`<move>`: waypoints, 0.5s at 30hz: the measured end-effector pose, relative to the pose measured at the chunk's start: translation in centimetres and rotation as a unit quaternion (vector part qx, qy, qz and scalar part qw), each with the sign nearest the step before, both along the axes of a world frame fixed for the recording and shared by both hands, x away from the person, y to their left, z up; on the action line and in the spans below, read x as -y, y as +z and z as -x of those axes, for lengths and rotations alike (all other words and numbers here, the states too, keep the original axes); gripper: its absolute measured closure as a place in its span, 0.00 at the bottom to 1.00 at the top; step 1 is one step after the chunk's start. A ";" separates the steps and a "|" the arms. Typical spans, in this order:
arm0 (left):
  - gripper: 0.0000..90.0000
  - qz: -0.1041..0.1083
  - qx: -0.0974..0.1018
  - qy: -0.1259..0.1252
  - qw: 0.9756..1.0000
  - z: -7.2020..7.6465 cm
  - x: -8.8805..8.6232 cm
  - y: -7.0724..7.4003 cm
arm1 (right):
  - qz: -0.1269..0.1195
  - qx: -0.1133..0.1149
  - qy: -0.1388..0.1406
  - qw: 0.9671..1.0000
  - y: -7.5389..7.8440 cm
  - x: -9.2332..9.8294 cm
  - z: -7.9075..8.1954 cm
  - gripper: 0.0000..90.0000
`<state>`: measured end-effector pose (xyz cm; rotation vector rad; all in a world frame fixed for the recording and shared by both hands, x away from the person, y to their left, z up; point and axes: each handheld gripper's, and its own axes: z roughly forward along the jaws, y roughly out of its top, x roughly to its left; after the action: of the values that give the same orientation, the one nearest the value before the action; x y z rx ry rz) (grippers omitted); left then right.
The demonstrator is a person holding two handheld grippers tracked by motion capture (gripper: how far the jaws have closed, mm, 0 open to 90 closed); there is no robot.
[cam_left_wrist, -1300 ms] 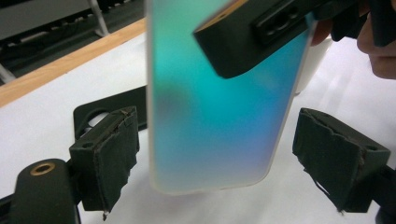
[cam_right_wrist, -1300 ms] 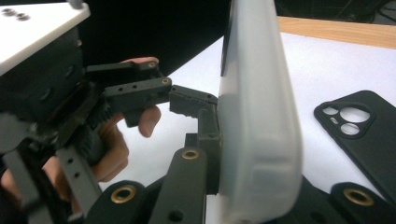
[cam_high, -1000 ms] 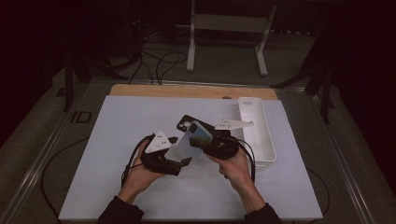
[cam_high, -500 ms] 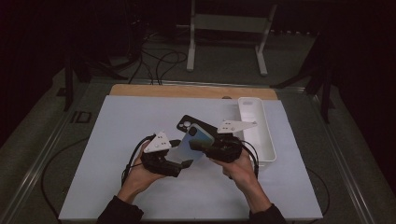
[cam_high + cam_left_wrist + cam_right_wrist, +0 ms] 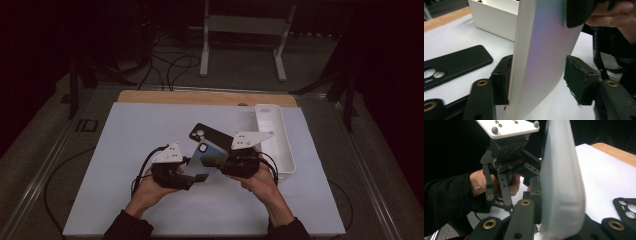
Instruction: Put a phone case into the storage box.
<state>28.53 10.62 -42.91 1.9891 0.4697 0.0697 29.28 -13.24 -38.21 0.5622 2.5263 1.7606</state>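
Handover step, mid-air above the counter (image 5: 125, 200). Right hand-held gripper (image 5: 227, 161) pinches a phone (image 5: 207, 159) by one end, its pale iridescent back slanting down toward the left hand-held gripper (image 5: 192, 175). In the right gripper view the phone (image 5: 560, 182) stands edge-on between that gripper's pads, clamped firmly.

Left hand-held gripper has just been closing its jaws around the phone's free end. In the left gripper view the phone (image 5: 541, 57) sits between the pads: left pad (image 5: 501, 80) touches or nearly touches the white edge, right pad (image 5: 580, 77) stands apart with a plain gap. Not yet a grip, by my reading.

Next move calls for the left jaws to finish closing squarely on the phone's edges before the right lets go; a slanted bite could let the smooth body slip.

Around: black phone case (image 5: 212, 136) lies flat on the counter just behind the grippers, camera cut-outs up. White tray (image 5: 287, 150) sits to the right, near the right hand. Neither blocks the exchange; the case seems the likely destination.
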 end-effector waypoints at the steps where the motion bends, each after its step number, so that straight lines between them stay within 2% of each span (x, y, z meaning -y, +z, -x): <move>1: 0.53 -0.002 0.000 -0.003 1.000 0.0 0.1 0.0 | 0.000 0.001 0.000 1.000 0.0 0.1 -0.1 0.96; 5: 0.63 -0.013 0.004 -0.009 1.000 0.1 0.3 -0.2 | 0.008 0.003 -0.002 1.000 0.2 0.4 -0.3 0.90; 8: 0.70 -0.017 0.003 -0.019 1.000 0.1 0.4 -0.2 | 0.022 0.017 -0.006 1.000 0.4 0.3 -0.4 0.81; 10: 0.74 -0.012 -0.003 -0.024 1.000 0.1 0.4 -0.2 | 0.031 0.028 -0.012 0.999 0.6 0.2 -0.4 0.75; 15: 0.87 -0.001 -0.011 -0.029 1.000 0.0 0.3 -0.3 | 0.036 0.041 -0.025 0.998 1.0 0.0 -0.3 0.60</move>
<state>28.57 10.32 -43.16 2.0065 0.4253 0.0123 29.60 -13.29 -37.22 0.5316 2.4870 1.6336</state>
